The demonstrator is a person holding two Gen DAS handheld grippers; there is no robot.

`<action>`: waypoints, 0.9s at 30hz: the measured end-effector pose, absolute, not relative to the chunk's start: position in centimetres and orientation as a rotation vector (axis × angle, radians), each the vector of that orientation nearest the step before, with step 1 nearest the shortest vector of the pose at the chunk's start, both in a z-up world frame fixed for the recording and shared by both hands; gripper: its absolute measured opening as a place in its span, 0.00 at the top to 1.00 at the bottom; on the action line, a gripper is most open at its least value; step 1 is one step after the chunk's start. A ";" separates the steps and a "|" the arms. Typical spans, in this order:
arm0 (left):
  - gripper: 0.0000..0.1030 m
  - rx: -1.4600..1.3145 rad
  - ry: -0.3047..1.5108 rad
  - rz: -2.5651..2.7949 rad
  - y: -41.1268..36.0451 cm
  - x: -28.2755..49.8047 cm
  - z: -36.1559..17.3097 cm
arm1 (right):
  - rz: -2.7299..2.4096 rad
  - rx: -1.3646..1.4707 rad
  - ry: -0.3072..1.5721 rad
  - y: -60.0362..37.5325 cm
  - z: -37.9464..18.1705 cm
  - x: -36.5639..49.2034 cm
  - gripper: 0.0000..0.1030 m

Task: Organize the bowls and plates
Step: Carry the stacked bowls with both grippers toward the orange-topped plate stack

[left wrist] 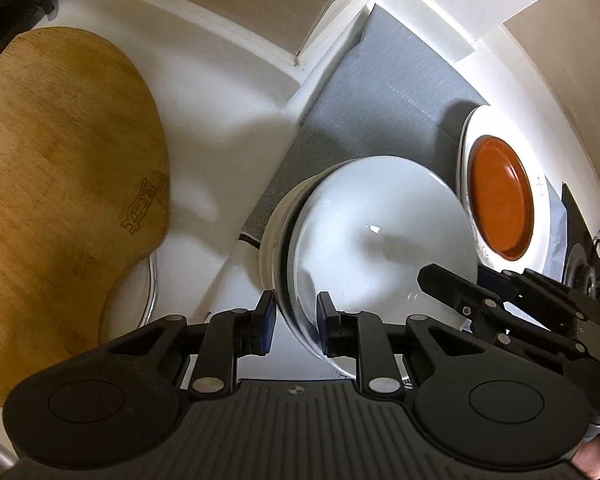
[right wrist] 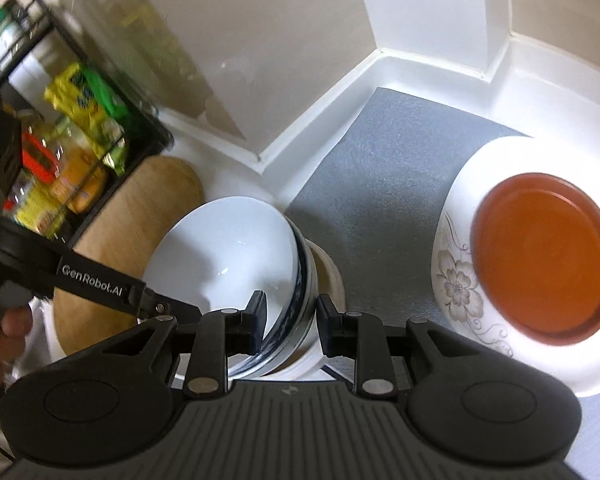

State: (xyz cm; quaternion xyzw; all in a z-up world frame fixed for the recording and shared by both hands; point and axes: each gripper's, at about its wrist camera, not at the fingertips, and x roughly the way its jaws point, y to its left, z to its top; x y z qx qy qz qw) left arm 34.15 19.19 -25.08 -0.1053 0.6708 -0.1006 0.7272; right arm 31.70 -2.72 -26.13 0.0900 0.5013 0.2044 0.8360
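1. Currently mid-stacking, by my read: white bowl point(left wrist: 380, 232) tilted on the nested bowl stack point(right wrist: 300, 280) at my 12 o'clock, straddling the grey mat point(right wrist: 380, 168) edge.
2. Floral plate point(right wrist: 456, 280) at 2 o'clock carries one orange plate point(right wrist: 544, 260); two plates.
3. Bowls: three rims, I judge.
4. One cutting board point(left wrist: 60, 184) at 10 o'clock.
5. Left gripper point(left wrist: 296, 326) parted astride the white rim, right gripper point(right wrist: 290, 326) parted astride the stack rim; neither clamped. Next: settle the bowl level.

Glossy white glazed bowl point(left wrist: 380, 240), matt woven grey mat point(left wrist: 380, 92), smooth-grained wooden board point(left wrist: 60, 184), glossy orange plate point(right wrist: 540, 256).
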 end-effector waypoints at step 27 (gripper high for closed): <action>0.54 -0.379 1.482 -0.383 22.7 35.8 -28.5 | 0.412 0.607 1.156 -7.8 -30.9 32.9 0.34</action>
